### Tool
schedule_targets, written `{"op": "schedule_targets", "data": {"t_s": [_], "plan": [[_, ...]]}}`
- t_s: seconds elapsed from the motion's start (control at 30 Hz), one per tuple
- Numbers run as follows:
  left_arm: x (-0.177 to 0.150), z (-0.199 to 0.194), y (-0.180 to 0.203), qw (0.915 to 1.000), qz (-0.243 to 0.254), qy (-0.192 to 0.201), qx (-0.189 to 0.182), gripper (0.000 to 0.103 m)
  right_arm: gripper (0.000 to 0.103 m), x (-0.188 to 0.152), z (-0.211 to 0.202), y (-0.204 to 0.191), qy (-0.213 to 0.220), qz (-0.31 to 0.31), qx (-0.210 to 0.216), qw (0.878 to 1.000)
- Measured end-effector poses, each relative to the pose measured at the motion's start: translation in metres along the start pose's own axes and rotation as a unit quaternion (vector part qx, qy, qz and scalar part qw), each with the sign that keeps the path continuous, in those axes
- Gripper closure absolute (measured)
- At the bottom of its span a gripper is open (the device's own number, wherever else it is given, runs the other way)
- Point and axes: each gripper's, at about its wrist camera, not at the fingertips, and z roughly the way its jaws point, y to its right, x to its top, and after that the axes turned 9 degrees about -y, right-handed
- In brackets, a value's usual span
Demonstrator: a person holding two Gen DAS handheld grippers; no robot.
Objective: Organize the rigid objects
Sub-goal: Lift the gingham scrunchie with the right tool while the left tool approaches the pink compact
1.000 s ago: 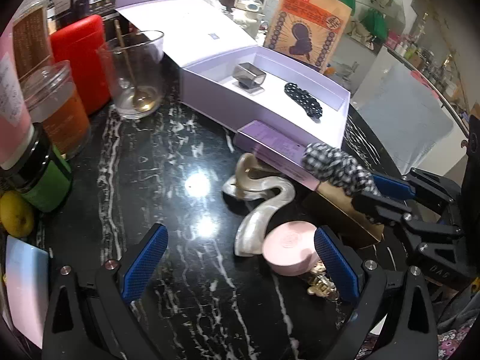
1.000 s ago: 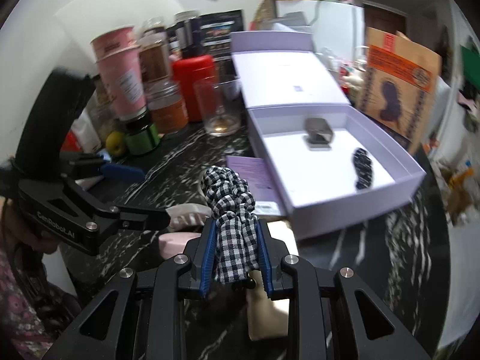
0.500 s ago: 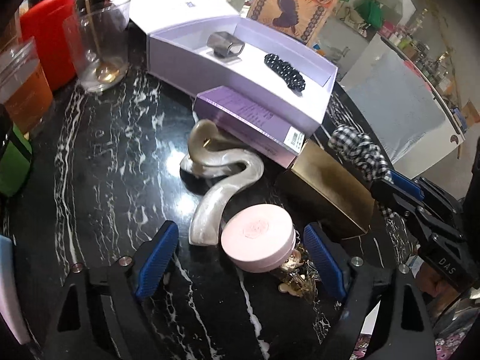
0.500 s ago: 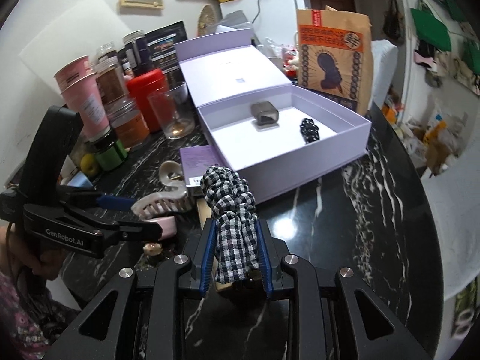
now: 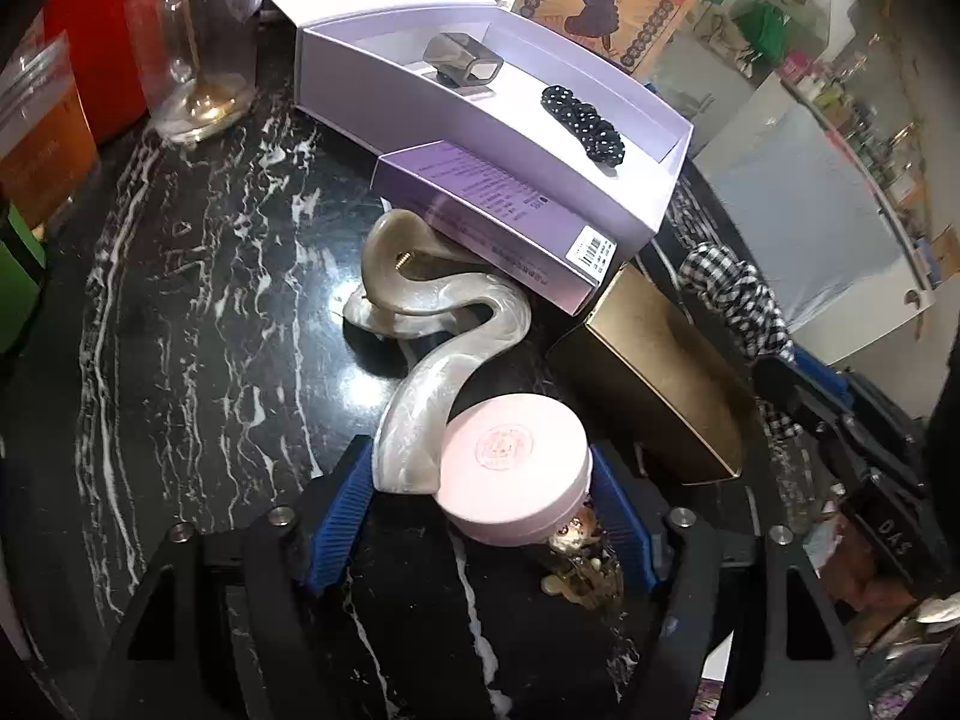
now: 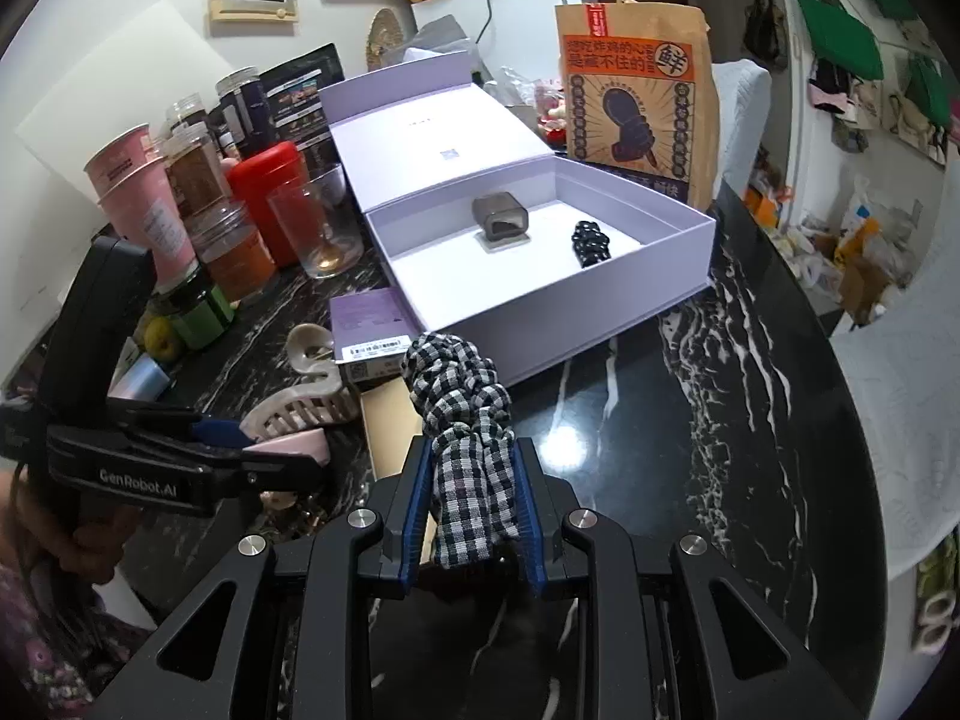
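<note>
Left wrist view: the left gripper [image 5: 480, 498], spread wide a second ago over bare marble, now stands lower and nearer, its jaws closing around two things at once: the tail of a pearly, S-curved hair claw [image 5: 444, 348] beside its left pad and a round pink compact [image 5: 516, 480] beside its right. Both sit between the blue ribbed fingers [image 5: 336, 516]; whether the pads press yet cannot be told. A pick-up looks to be starting, though taking both pieces together could let the smooth claw slip. Just beyond the fingertips lies a matte purple carton [image 5: 498, 222], to its right a brushed gold box [image 5: 654, 384], and farther ahead the open lilac gift box [image 5: 480, 114], which already holds a glossy dark clip [image 5: 462, 60] and a beaded black hair tie [image 5: 582, 120].

Right wrist view: the right gripper [image 6: 474, 504] is unchanged in its narrow clamp on a soft, braided black-and-white gingham scrunchie [image 6: 462, 402], which rises upright from between its pads. Since a second ago the hand has swung, so the lilac gift box [image 6: 540, 276] now lies ahead and slightly right, across polished black marble veined in white. The scrunchie seems bound for that box.
</note>
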Motion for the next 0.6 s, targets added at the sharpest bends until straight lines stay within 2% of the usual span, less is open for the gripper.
{"op": "schedule_targets", "data": {"t_s": [0.27, 0.4, 0.53, 0.6], "plan": [[-0.003, -0.008, -0.011, 0.9995, -0.013, 0.013, -0.025, 0.04, 0.077, -0.002, -0.005, 0.003, 0.005, 0.009, -0.005, 1.0], [-0.008, -0.013, -0.014, 0.9997, -0.006, 0.023, 0.001, 0.04, 0.077, -0.002, -0.005, 0.002, 0.006, 0.007, -0.005, 1.0], [-0.012, -0.018, -0.017, 0.998, 0.009, 0.043, 0.046, 0.04, 0.077, -0.003, -0.005, -0.003, 0.006, 0.0, -0.008, 1.0], [-0.013, -0.019, -0.02, 0.9977, 0.012, 0.046, 0.048, 0.04, 0.077, -0.004, -0.004, -0.004, 0.006, -0.002, -0.006, 1.0]]}}
